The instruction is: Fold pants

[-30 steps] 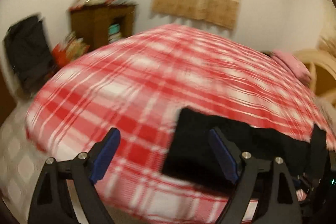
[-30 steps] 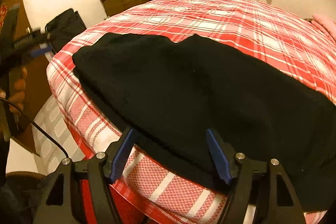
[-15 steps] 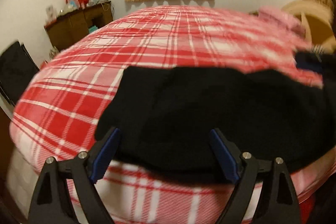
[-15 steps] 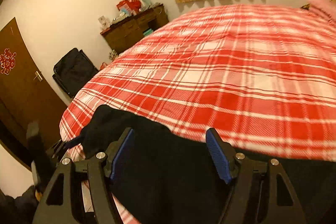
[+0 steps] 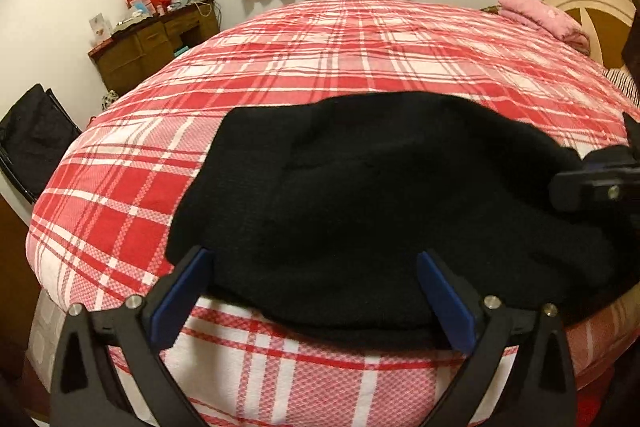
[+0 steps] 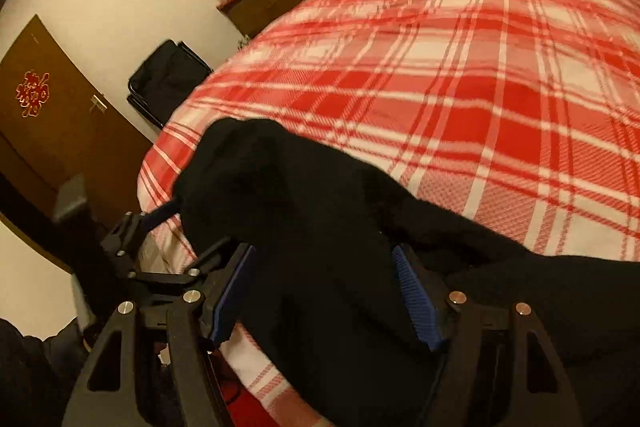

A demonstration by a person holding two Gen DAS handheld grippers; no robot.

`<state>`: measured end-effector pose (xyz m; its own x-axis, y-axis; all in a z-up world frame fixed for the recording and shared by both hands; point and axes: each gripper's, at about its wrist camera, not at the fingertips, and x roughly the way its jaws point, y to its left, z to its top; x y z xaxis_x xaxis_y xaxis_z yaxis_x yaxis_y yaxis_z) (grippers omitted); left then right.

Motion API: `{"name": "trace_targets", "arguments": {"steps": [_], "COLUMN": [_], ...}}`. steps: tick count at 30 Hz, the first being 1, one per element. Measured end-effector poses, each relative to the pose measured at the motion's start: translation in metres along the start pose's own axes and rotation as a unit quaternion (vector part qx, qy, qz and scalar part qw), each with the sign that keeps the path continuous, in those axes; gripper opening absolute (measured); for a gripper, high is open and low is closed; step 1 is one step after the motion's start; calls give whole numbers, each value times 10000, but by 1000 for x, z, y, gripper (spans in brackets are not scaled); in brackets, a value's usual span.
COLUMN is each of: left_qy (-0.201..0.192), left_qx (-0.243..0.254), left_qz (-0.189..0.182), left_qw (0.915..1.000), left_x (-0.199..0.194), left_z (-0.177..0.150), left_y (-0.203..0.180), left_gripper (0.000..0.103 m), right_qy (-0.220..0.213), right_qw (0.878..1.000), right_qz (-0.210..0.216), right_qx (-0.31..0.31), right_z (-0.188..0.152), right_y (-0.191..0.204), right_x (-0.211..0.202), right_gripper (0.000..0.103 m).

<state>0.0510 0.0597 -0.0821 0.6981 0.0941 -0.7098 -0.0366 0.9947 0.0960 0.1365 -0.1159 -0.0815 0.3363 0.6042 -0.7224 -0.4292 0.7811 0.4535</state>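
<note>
Matt black cloth pants [image 5: 392,195] lie on a woven plaid bedspread [image 5: 360,55].

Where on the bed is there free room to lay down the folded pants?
The plaid bedspread is bare beyond the black pants, up to the curtain wall, and on their left toward the wooden desk. The near edge is crowded: pants, left gripper, right gripper. Pink bedding fills the headboard corner.
</note>
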Motion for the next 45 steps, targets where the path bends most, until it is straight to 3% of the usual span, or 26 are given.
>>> {"name": "trace_targets", "arguments": {"steps": [3, 7, 10, 14, 17, 21, 23, 25, 27, 30, 33, 36, 38, 40, 42, 44, 45], "left_qy": [2, 26, 30, 11, 18, 27, 25, 13, 15, 62, 84, 105, 124, 150, 187, 227, 242], "left_qx": [69, 29, 0, -22, 53, 54, 62, 72, 87, 90, 63, 46, 13, -3, -11, -21, -23], "left_qz": [-6, -18, -71, -52, -3, -81, -77, -86, -92, -107, -93, -28, -15, -7, 18, 57, 76], "left_qw": [10000, 10000, 10000, 10000, 10000, 9999, 9999, 9999, 9999, 9999, 9999, 9999, 9999, 9999, 9998, 9997, 9997], "left_x": [-1, -1, -1, 0, 0, 1, 0, 0, -1, -2, -2, 0, 1, 1, 2, 4, 5], "left_z": [-2, -1, -1, -2, -3, -6, -6, -7, -7, -6, -4, -3, -2, -1, 0, 2, 3], "left_y": [-1, -1, 1, 0, -3, -1, -1, -2, -2, -2, -1, -2, -2, -2, -3, -4, -5], "left_gripper": [103, 103, 103, 103, 103, 103, 103, 103, 103, 103, 103, 103, 103, 103, 103, 103, 103], "right_qy": [-18, -26, -7, 65, -83, -256, -81, 38, 35, -747, -1312, -1412, -1130, -825, -502, -186, -73], "right_qw": [9996, 9995, 9983, 9986, 9996, 9965, 9904, 9892, 9931, 9924, 9565, 9048, 8580, 8283, 8028, 7881, 7901], "right_qz": [262, 265, 546, 522, 269, 614, 993, 1035, 756, -485, -2235, -3549, -4429, -4893, -5277, -5469, -5410], "right_qx": [60, 171, 216, -11, -80, 507, 957, 1034, 901, 846, 1341, 1883, 2342, 2602, 2730, 2818, 2882], "right_z": [10, 19, 21, 32, 53, 78, 79, 78, 77, 72, 63, 54, 48, 41, 37, 34, 30], "right_y": [5, 5, 7, 9, 0, -37, -55, -58, -55, -71, -112, -168, -215, -253, -280, -300, -309], "right_x": [7, 21, 19, 29, 28, 20, 24, 20, -1, -68, -139, -188, -208, -217, -217, -211, -210], "right_gripper": [73, 76, 85, 86, 86, 84, 83, 82, 82, 82, 82, 82, 81, 80, 70, 68, 68]}}
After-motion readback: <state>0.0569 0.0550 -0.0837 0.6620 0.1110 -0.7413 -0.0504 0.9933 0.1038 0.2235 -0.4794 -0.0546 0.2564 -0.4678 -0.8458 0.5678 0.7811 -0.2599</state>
